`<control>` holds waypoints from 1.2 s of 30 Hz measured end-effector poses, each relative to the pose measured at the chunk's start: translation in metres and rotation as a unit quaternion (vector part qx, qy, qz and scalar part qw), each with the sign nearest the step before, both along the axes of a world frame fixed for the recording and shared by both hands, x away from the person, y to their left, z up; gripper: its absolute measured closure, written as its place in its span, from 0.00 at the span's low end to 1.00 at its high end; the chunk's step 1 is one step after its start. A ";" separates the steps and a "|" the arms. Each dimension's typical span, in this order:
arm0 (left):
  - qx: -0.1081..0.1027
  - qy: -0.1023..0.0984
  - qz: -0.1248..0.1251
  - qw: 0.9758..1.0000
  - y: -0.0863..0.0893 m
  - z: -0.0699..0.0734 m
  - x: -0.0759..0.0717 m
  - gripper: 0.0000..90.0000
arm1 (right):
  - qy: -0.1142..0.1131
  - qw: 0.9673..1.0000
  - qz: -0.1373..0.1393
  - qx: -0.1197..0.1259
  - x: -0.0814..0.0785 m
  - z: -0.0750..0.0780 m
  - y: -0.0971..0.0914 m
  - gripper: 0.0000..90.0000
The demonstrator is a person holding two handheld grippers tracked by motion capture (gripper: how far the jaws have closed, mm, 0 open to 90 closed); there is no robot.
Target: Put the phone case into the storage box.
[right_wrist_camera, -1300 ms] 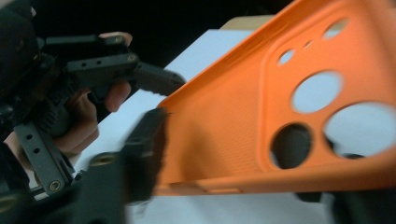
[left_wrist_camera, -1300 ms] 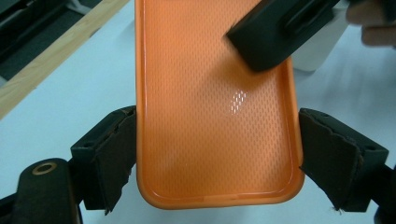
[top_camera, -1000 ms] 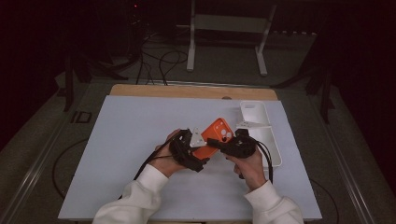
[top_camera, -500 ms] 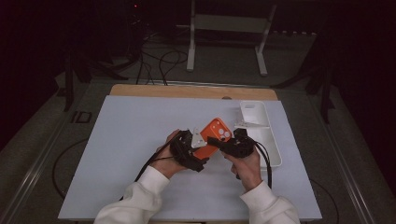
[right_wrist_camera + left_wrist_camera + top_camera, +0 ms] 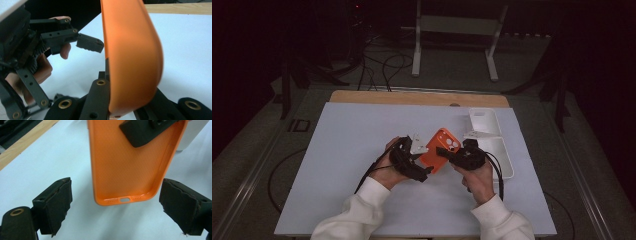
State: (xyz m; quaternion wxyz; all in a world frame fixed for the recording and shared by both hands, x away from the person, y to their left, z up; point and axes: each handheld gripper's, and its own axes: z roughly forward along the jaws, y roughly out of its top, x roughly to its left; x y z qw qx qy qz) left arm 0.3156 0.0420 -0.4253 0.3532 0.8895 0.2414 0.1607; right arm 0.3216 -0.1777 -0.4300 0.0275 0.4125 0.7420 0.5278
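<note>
The orange phone case [image 5: 439,148] is held just above the middle of the white surface [image 5: 347,150], pinched at its upper end by the right claw [image 5: 447,151], whose jaws are pressed together on the case wall. The left claw [image 5: 424,172] stands spread, with its pads [image 5: 56,203] on either side of the case's lower end but clear of both edges; its jaws have just been opening, and the case lies between them untouched. In the left gripper view the hollow inside of the case faces the camera, port cutouts nearest. For a clean transfer, centre the left claw across the lower end, close on both side walls evenly, and confirm a firm grip before the right claw lets go. The white tray [image 5: 499,150] lies near on the right.
</note>
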 end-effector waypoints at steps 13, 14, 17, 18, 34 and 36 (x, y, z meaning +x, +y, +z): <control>-0.019 0.008 -0.006 1.000 0.013 -0.002 0.002 0.12 | 0.002 1.000 0.010 0.005 -0.003 0.001 -0.002 0.96; -0.020 0.009 -0.009 1.000 0.013 -0.002 0.002 0.12 | 0.001 1.000 0.011 0.005 -0.003 0.001 -0.002 0.96; -0.021 0.010 -0.010 1.000 0.013 -0.002 0.002 0.11 | -0.001 1.000 0.013 0.007 -0.003 0.001 -0.002 0.96; -0.021 0.010 -0.009 1.000 0.013 -0.002 0.002 0.11 | -0.001 1.000 0.014 0.007 -0.003 0.001 -0.002 0.96; -0.031 0.032 -0.021 0.999 0.016 -0.008 0.007 0.17 | -0.007 0.999 0.029 0.018 -0.006 0.000 -0.006 0.96; -0.031 0.033 -0.026 0.999 0.016 -0.009 0.007 0.19 | -0.007 0.999 0.032 0.021 -0.006 0.000 -0.006 0.96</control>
